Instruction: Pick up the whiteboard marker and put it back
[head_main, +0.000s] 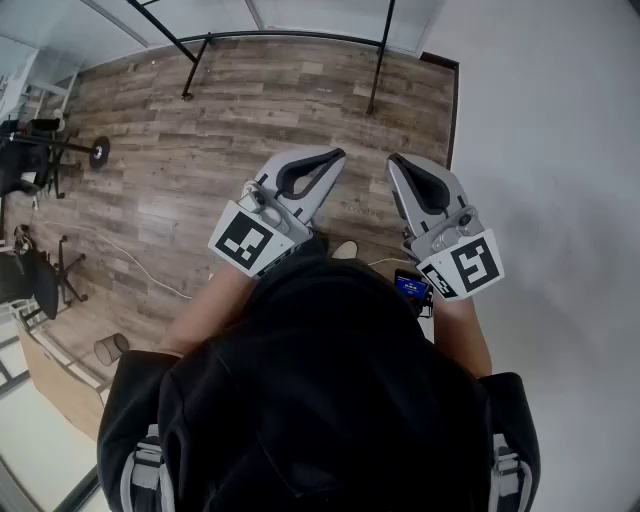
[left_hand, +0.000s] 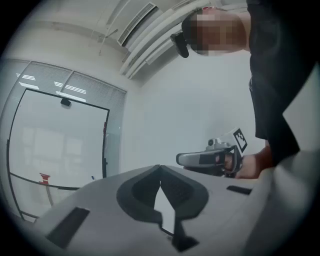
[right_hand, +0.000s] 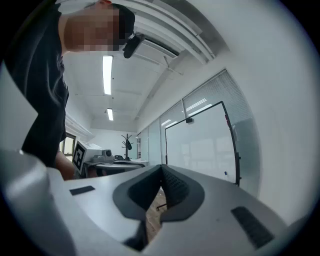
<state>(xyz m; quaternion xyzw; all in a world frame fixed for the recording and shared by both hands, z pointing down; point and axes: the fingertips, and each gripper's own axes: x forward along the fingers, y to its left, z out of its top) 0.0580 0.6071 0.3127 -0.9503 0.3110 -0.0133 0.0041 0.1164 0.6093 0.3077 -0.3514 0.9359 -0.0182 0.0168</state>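
- Above the plank floor (head_main: 200, 120), close to my chest, my left claw (head_main: 335, 156) and right claw (head_main: 396, 160) are both clenched on nothing.
- No view shows the whiteboard marker; what looks like a framed whiteboard (right_hand: 200, 145) hangs on the wall ahead.
- I judge the pickup not begun: first find the marker, then part one claw's jaws.
- No words are readable, only square black-and-white codes on my cubes (head_main: 245, 245).

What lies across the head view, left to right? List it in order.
black chair → left gripper → right gripper → white wall
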